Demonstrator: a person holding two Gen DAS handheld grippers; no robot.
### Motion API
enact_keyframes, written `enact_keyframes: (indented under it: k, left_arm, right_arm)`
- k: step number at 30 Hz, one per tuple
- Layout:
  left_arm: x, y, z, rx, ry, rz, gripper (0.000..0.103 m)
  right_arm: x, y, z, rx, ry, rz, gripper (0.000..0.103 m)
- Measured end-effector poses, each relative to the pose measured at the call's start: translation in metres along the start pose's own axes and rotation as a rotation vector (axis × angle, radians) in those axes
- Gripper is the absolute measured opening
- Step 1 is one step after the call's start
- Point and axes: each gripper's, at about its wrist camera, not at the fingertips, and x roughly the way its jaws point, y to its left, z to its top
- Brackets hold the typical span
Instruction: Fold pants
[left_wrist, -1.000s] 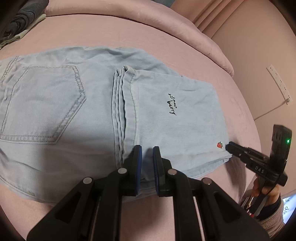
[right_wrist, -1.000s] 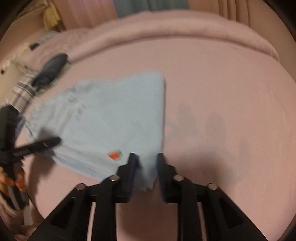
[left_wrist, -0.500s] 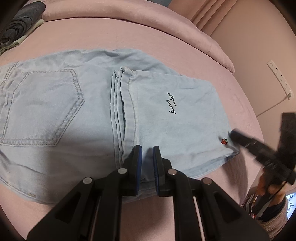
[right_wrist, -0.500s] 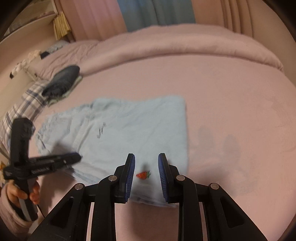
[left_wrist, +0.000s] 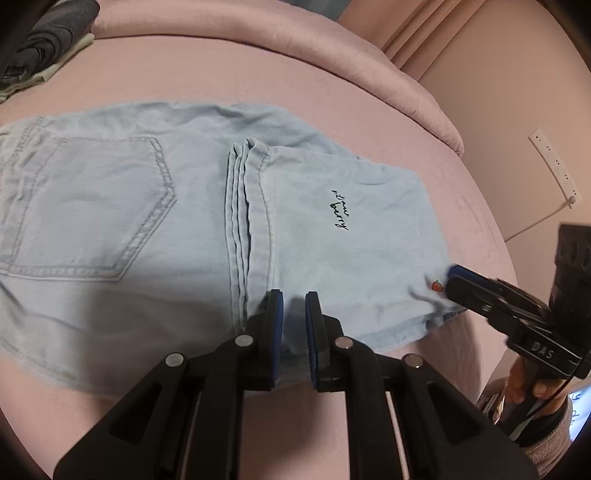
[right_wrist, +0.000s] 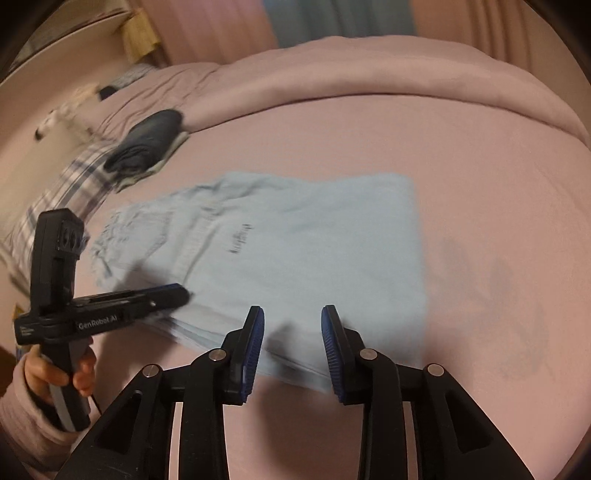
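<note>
Light blue denim pants (left_wrist: 155, 229) lie flat on the pink bed (left_wrist: 221, 74), back pocket at the left. The leg end (left_wrist: 351, 229) is folded over, showing black script and a small red strawberry (left_wrist: 436, 285). My left gripper (left_wrist: 293, 308) is shut at the near edge beside the hems, with denim in the narrow slit between its pads; from the right wrist it (right_wrist: 181, 295) shows side-on at the pants' (right_wrist: 295, 251) left edge. My right gripper (right_wrist: 293, 332) is opening above the near corner, its pads clear of the cloth; its tip (left_wrist: 452, 278) sits by the strawberry.
Dark folded clothes (left_wrist: 44, 44) (right_wrist: 147, 144) lie at the bed's far left beside plaid fabric (right_wrist: 62, 184). A rolled pink duvet (left_wrist: 295, 48) runs along the back. The bed's edge drops off at the right, near a wall socket strip (left_wrist: 554, 166). A person's hands (right_wrist: 74, 369) hold the grippers.
My right gripper has let go of the strawberry corner; its jaws have widened and it has drawn back a little. The left gripper has stayed put.
</note>
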Motion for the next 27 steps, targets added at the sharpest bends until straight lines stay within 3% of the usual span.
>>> enact_keyframes:
  k: [3,4,5,6,10,12,14,17,23,27]
  left_arm:
    - [-0.01,0.0,-0.004,0.026,-0.022,0.021,0.013]
    - [-0.014,0.001,-0.005,0.036,-0.033,0.047,0.018]
    - [-0.015,0.002,-0.006,0.042,-0.038,0.077,0.029]
    - [-0.016,0.007,-0.007,0.039,-0.037,0.109,0.046]
    - [-0.019,0.019,-0.01,0.01,-0.034,0.058,0.045]
    - [-0.021,0.018,-0.01,0.018,-0.037,0.058,0.045]
    - [-0.024,0.019,-0.01,0.018,-0.039,0.056,0.045]
    - [-0.031,0.024,-0.011,0.014,-0.06,0.074,0.047]
    - [-0.037,0.036,-0.012,0.021,-0.065,0.089,0.047]
    - [-0.036,0.036,-0.012,0.035,-0.063,0.087,0.047]
  right_arm:
    - [0.016,0.018,0.006,-0.034,0.023,0.031,0.032]
    - [0.021,0.022,0.008,-0.043,0.027,0.037,0.032]
    - [0.028,0.029,0.01,-0.054,0.028,0.047,0.033]
    - [0.032,0.034,0.01,-0.061,0.035,0.056,0.033]
    - [0.065,0.053,0.003,-0.111,0.124,0.027,0.035]
    - [0.063,0.064,0.003,-0.167,0.123,-0.007,0.041]
    - [0.061,0.066,0.007,-0.176,0.142,-0.013,0.041]
    - [0.052,0.067,0.017,-0.164,0.107,0.027,0.041]
    - [0.067,0.071,0.057,-0.198,0.018,0.008,0.041]
    - [0.1,0.068,0.084,-0.153,0.054,-0.019,0.041]
